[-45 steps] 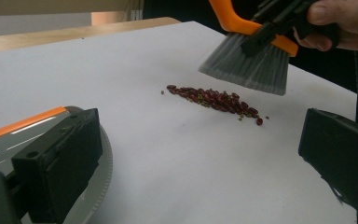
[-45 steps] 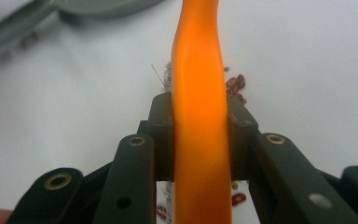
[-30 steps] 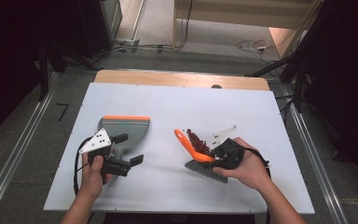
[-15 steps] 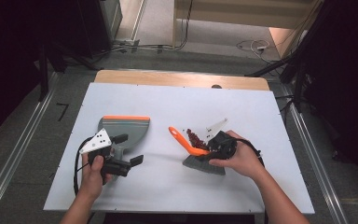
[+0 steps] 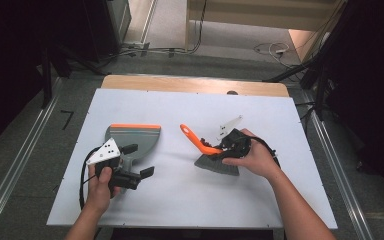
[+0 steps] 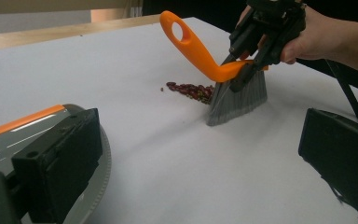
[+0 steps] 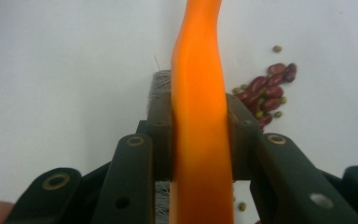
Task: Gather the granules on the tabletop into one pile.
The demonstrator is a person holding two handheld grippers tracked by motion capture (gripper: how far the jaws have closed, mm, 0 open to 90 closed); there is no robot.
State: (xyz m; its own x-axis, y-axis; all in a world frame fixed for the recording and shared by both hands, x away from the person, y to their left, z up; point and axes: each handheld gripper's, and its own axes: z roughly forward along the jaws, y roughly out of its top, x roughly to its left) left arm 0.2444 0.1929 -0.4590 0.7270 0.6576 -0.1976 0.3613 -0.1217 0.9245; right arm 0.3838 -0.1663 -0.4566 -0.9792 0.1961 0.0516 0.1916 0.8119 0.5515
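A grey dustpan (image 5: 132,136) with an orange lip lies at the left of the white table (image 5: 190,200). My left gripper (image 5: 139,160) rests by its handle, open, with bare table between the jaws (image 6: 200,158); the dustpan (image 6: 9,135) lies under the left jaw. At centre right, my right gripper (image 5: 226,149) is shut on the orange handle of a hand brush (image 5: 196,140). Its grey bristles (image 6: 237,100) touch the table. In the right gripper view the handle (image 7: 198,84) fills the gap between both pads. A small pile of red and green beans (image 6: 191,90) (image 7: 265,93) lies right beside the bristles.
The table's far edge is a wooden strip (image 5: 195,84) with a small dark knob (image 5: 232,92) on it. Metal rails (image 5: 15,170) run along both sides on the floor, and cables (image 5: 275,50) lie beyond the table.
My right gripper has carried the brush leftward across the table toward the dustpan, and the beans have shifted left with the bristles. The left gripper and dustpan have stayed put.
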